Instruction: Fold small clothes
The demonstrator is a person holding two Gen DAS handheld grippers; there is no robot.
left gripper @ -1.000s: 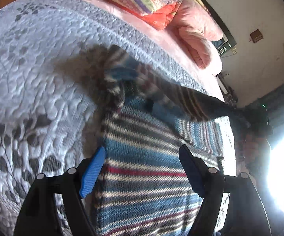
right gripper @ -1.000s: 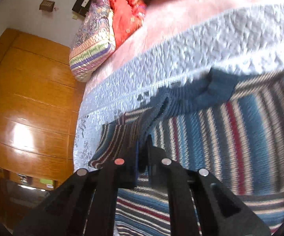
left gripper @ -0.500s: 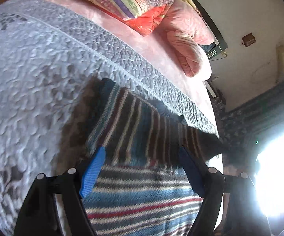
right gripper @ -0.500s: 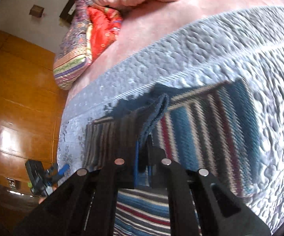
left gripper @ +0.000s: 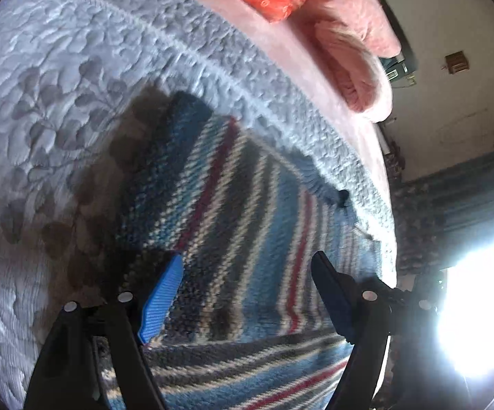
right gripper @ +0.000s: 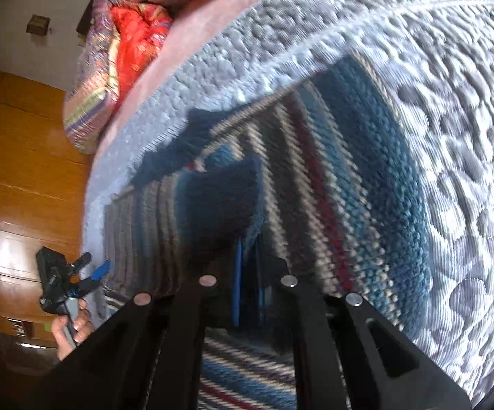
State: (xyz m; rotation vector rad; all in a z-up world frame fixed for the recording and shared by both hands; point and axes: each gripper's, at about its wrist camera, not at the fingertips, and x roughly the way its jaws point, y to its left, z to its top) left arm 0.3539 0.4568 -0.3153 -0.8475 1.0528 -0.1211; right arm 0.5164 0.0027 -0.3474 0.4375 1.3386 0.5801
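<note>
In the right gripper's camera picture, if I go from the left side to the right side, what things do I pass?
Shiny brown wooden wardrobe → the other gripper, black with blue tips, held in a hand → blue, red and cream striped knitted sweater → grey quilted bedspread.

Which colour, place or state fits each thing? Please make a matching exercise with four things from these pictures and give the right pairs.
Things:
1. left hand-held gripper
2. right hand-held gripper
3. striped knitted garment
4. quilted bed cover

Descriptions:
A. grey, with a leaf pattern
B. open, nothing between its fingers
C. blue, red and cream bands, lying on the bed
D. shut on a dark blue edge of knitted cloth

Pairs: 1-B, 2-D, 3-C, 4-A
</note>
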